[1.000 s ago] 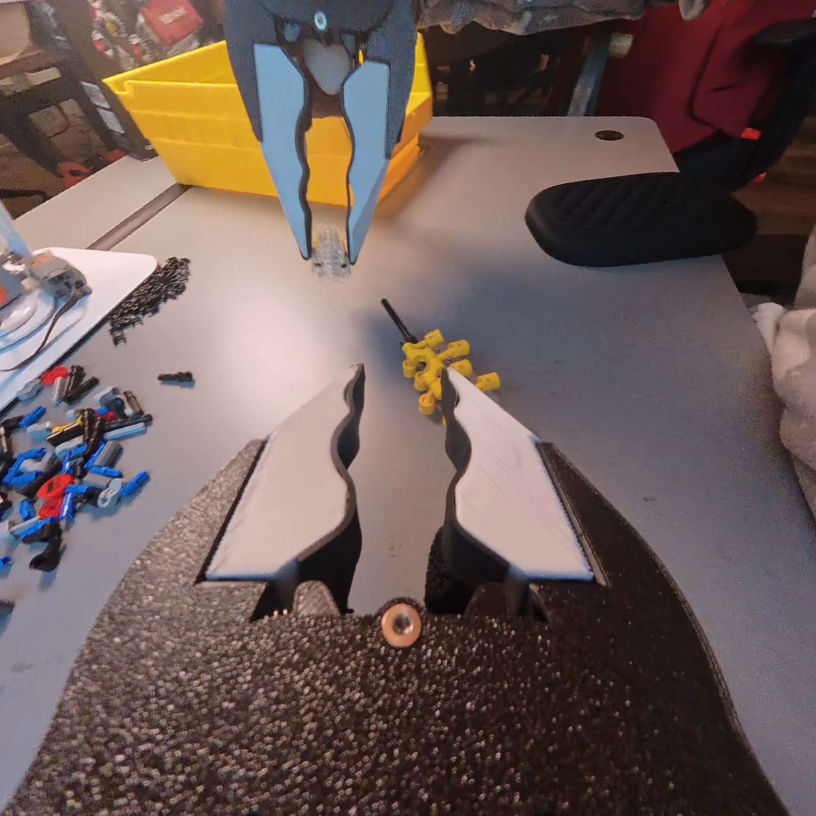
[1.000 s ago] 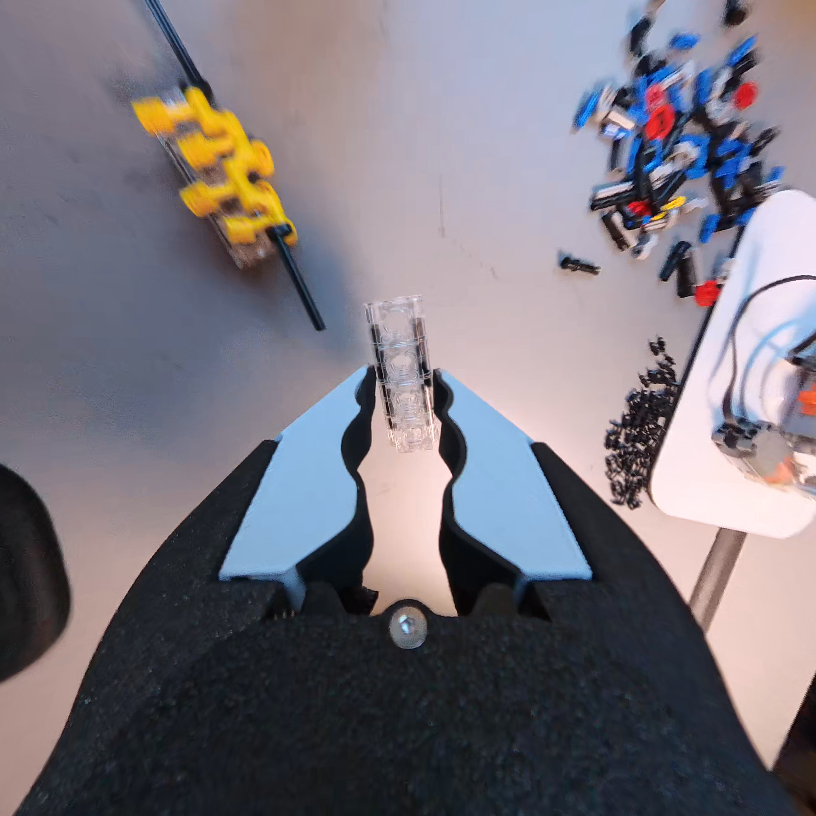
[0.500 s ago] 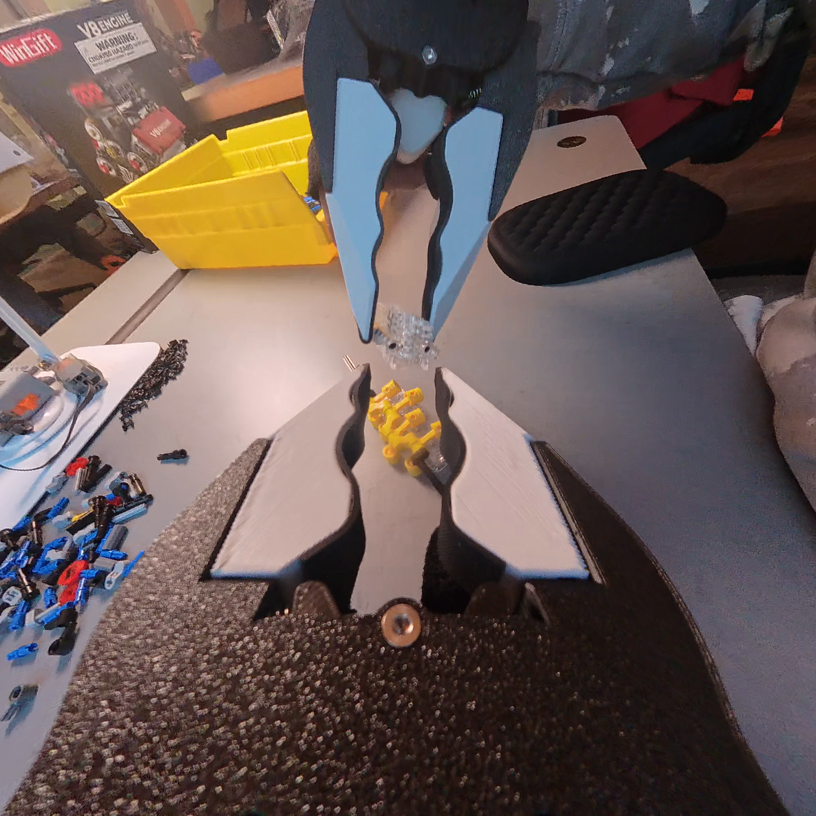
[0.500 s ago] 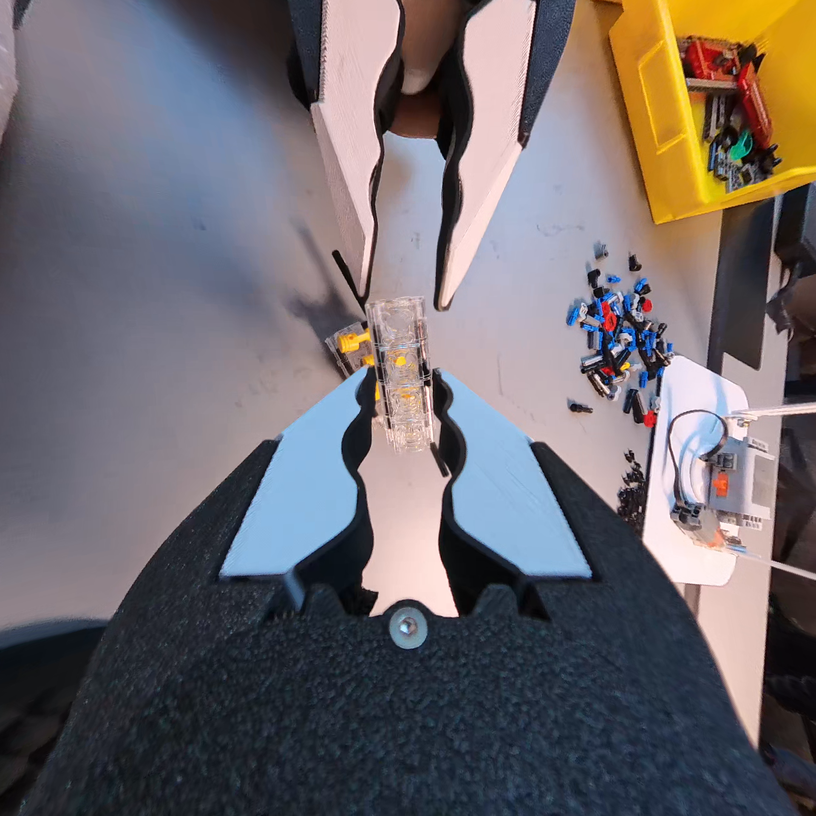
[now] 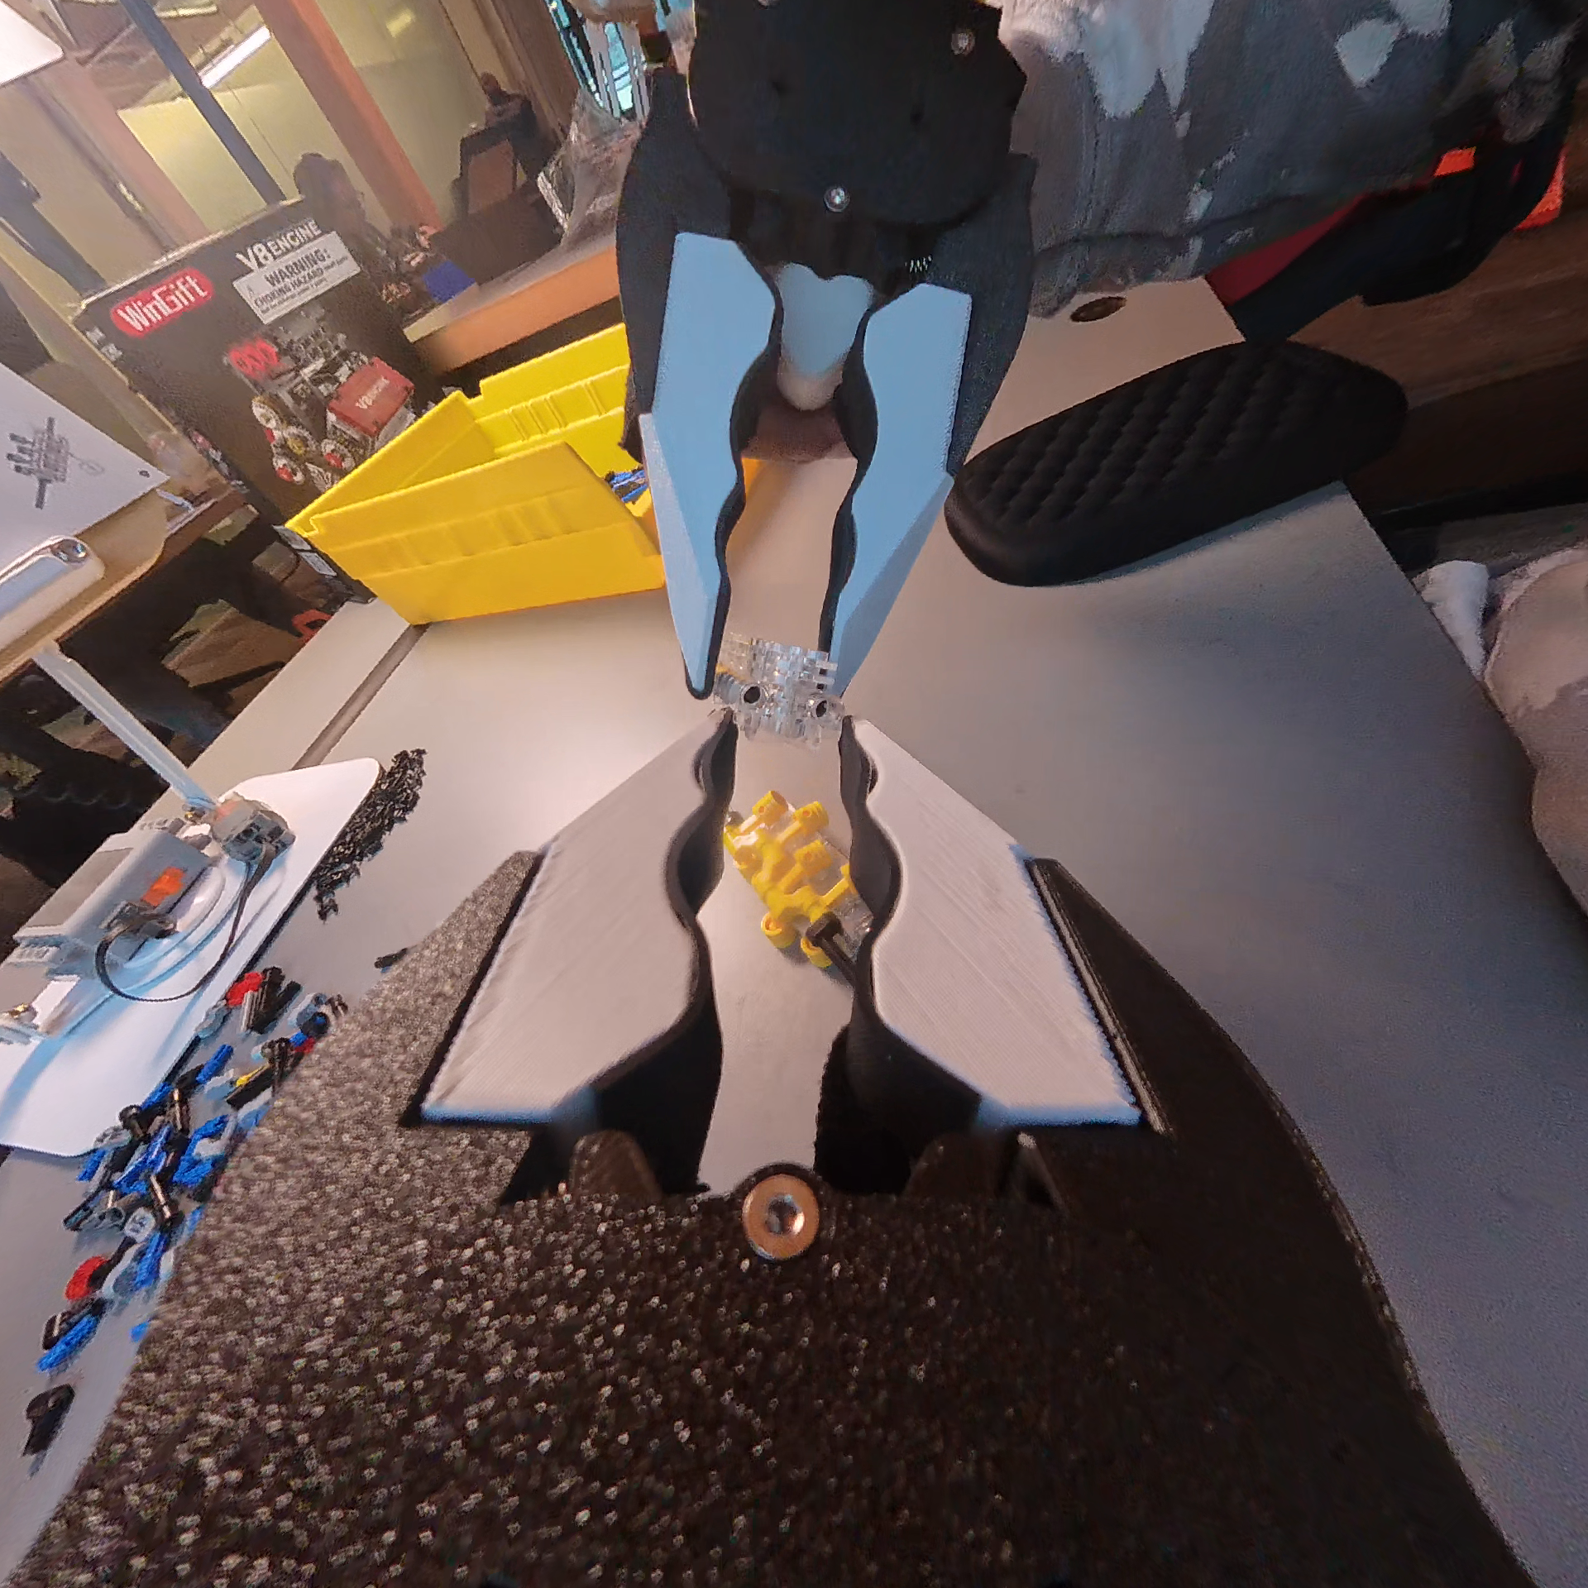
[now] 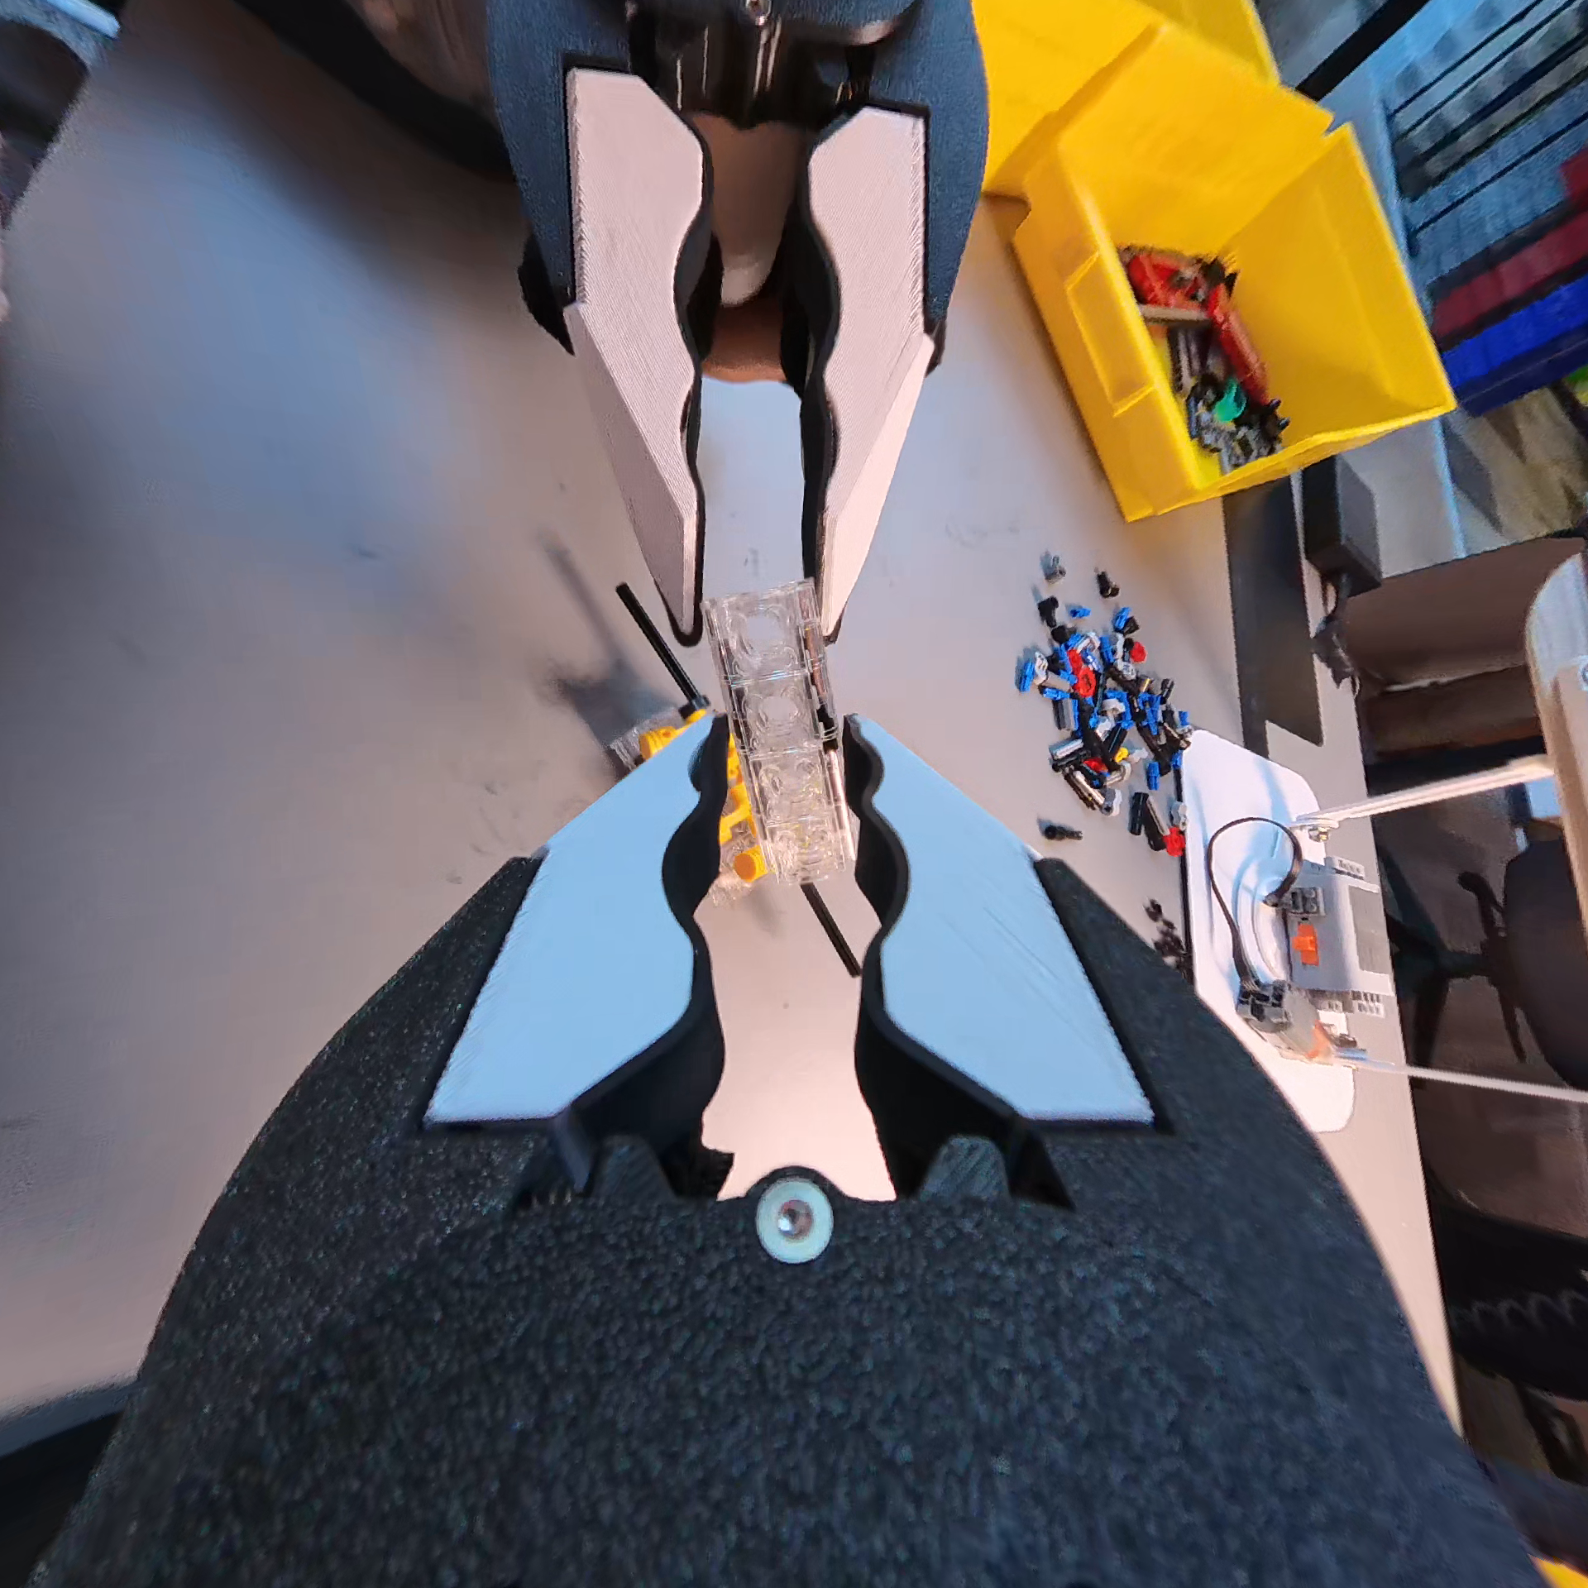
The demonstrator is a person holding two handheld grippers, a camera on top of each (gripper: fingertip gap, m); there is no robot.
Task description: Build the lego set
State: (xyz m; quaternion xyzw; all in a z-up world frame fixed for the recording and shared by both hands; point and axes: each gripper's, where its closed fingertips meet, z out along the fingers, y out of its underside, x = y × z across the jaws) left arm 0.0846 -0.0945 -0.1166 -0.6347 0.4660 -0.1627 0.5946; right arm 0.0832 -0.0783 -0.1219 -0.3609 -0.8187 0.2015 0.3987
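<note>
My right gripper (image 6: 782, 730) is shut on a clear brick assembly (image 6: 778, 739) and holds it above the grey table (image 6: 258, 516). In the left wrist view it comes down from the top (image 5: 771, 683), with the clear assembly (image 5: 778, 692) across its tips. My left gripper (image 5: 782, 730) is open and empty, tip to tip with the right one. The clear piece's far end sits at the left gripper (image 6: 756, 623). A yellow assembly (image 5: 790, 876) on a black axle lies on the table below both grippers, partly hidden in the right wrist view (image 6: 749, 864).
Yellow bins (image 5: 481, 533) (image 6: 1203, 284) stand at the table's far side. A pile of small blue, black and red parts (image 5: 155, 1151) (image 6: 1108, 713) lies beside a white base with a grey wired unit (image 5: 146, 885). A black padded armrest (image 5: 1177, 455) overhangs the table. The grippers are tip to tip, or close to it.
The two grippers have closed in on each other, tip to tip. The right gripper carried the clear assembly over the yellow assembly. The left gripper stayed open.
</note>
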